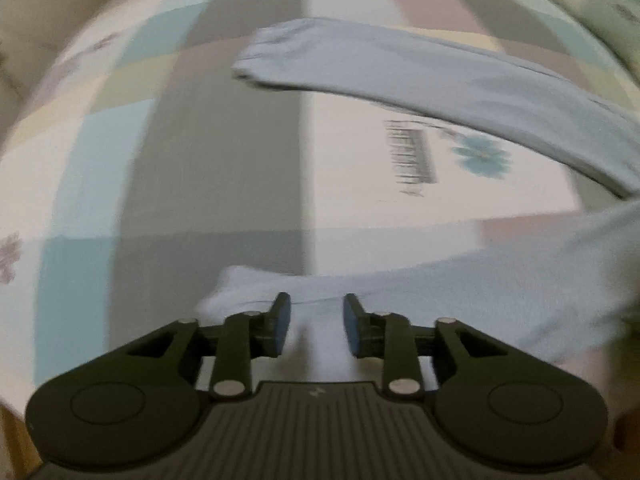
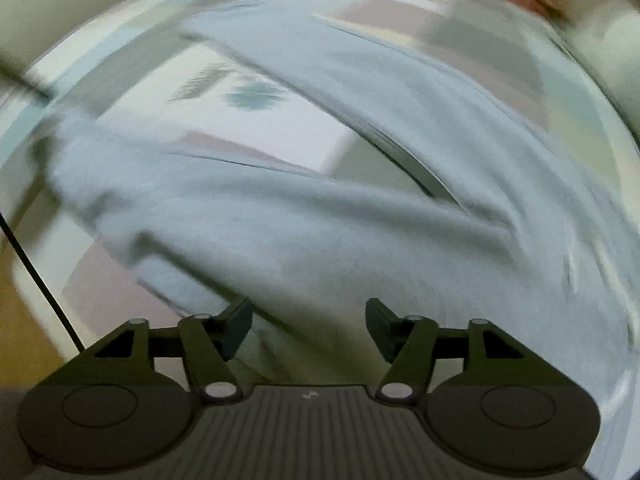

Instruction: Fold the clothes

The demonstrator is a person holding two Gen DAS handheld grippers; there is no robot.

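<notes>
1. Here, we see pale blue trousers (image 1: pixel 420 68) spread on the patchwork bedspread (image 1: pixel 200 128), legs apart.
2. Our left gripper (image 1: pixel 316 314) stands released astride the near cuff (image 1: pixel 240 284); our right gripper (image 2: pixel 308 322) gapes over the waist end.
3. We judge a shallow pinch could slip.
4. We see no containers.

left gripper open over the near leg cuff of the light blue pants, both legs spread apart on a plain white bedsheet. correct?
Not quite. The sheet is not plain white: the left wrist view shows a patchwork of pastel and grey blocks with flower prints. The rest holds: the left gripper is open over the near cuff of the light blue pants, legs spread apart.
</notes>
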